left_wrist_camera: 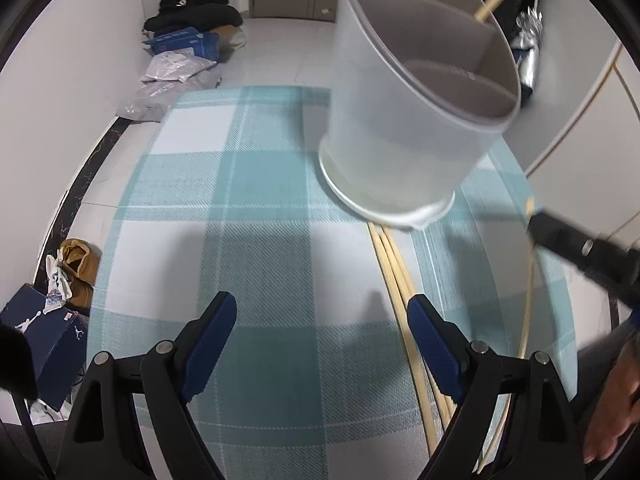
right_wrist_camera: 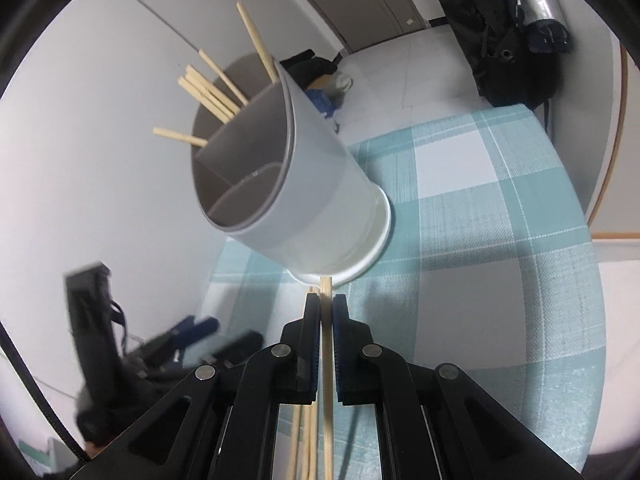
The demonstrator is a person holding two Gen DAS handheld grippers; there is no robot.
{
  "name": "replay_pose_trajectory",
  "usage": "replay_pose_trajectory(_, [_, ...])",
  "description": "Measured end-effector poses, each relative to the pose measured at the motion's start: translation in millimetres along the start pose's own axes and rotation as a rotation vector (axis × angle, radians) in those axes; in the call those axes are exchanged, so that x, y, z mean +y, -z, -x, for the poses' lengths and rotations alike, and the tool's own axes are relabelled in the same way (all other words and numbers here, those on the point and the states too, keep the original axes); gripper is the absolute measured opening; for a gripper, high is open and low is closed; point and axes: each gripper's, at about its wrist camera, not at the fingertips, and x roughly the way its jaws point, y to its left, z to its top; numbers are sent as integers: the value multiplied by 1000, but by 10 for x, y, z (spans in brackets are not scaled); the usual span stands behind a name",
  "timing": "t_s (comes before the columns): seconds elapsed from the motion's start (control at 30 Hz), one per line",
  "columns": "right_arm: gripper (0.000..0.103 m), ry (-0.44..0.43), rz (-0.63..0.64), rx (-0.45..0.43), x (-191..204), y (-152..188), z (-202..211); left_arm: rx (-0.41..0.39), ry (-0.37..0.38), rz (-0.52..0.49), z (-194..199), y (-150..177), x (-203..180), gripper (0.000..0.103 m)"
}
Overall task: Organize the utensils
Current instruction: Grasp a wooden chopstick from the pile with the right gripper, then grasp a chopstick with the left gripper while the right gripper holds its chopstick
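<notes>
Chopsticks of pale wood lie loose (left_wrist_camera: 394,264) on my teal-and-white checked tablecloth (left_wrist_camera: 256,208), just before the grey, divided plastic holder (left_wrist_camera: 404,128). My right gripper (right_wrist_camera: 326,308) is clamped on one chopstick (right_wrist_camera: 327,364); my left gripper (left_wrist_camera: 322,320) hangs spread and empty. I would lift clear above the rim, then tip it into the stocked compartment. Cloth edge is near; open room lies left.

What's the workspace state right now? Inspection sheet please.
Surface: checked teal tablecloth, flat.
Job's things: divided utensil holder upright, chopsticks in its far compartment; loose chopsticks on the cloth.
Clutter: nothing seen on the table.
Grippers: left tool open, empty; right tool shut on one chopstick.
Cables: black cable at the frame edge.
Surroundings: shoe box, bags on the floor.
</notes>
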Motion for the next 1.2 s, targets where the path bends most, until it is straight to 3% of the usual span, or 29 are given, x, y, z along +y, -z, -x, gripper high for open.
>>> replay_pose_trajectory(0.27, [5,-41,-83,-50,-115,-34,197,79,-21,-34,-168,43,-129,85])
replay_pose_trajectory(0.7, [5,-24,-62,-90,-105,-41,354,75,-98,-46,-192,74,-171,82])
replay_pose_trajectory(1.07, [5,-27,-66,-89,-117,-44,382,176,-117,6,-169,75,-13,77])
replay_pose_trajectory(1.2, [5,-23,-32,-89,-50,-38,376,165,-89,55,-165,30,104,77])
